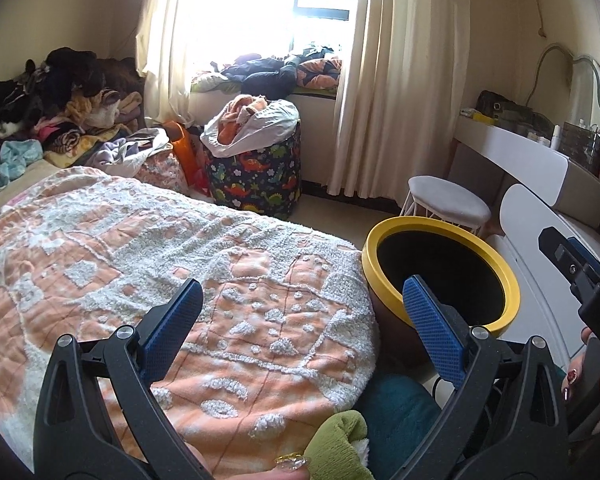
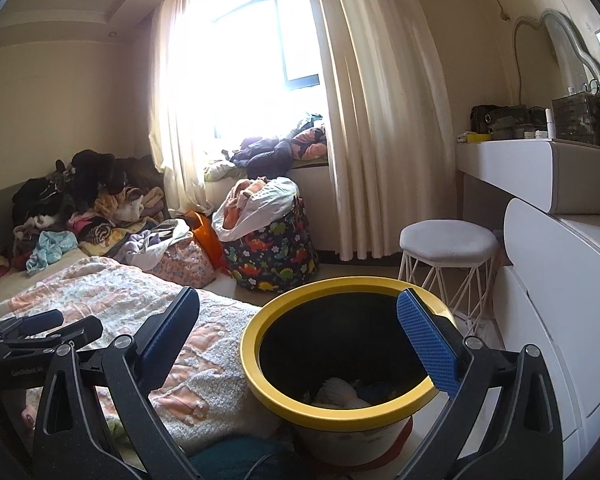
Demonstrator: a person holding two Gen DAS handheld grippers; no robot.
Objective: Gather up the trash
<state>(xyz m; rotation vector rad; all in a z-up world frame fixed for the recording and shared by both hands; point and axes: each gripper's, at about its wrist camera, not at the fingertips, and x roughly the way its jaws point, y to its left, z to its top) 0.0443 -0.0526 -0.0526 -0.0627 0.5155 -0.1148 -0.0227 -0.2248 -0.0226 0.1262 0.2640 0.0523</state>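
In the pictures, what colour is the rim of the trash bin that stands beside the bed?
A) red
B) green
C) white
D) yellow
D: the trash bin has a yellow ring around its dark opening, and it stands between the bed and the white cabinet.

One yellow-rimmed trash bin (image 2: 342,364) stands at the bed's 3 o'clock. One white stool (image 2: 448,246), one dinosaur-print basket (image 2: 274,254), one bed (image 1: 148,248) and one mirror (image 2: 560,40) show. Two hand-held grippers: the left (image 1: 300,312) and the right (image 2: 300,340), each with two fingers. Two curtains (image 2: 380,120) flank one window (image 2: 260,40).
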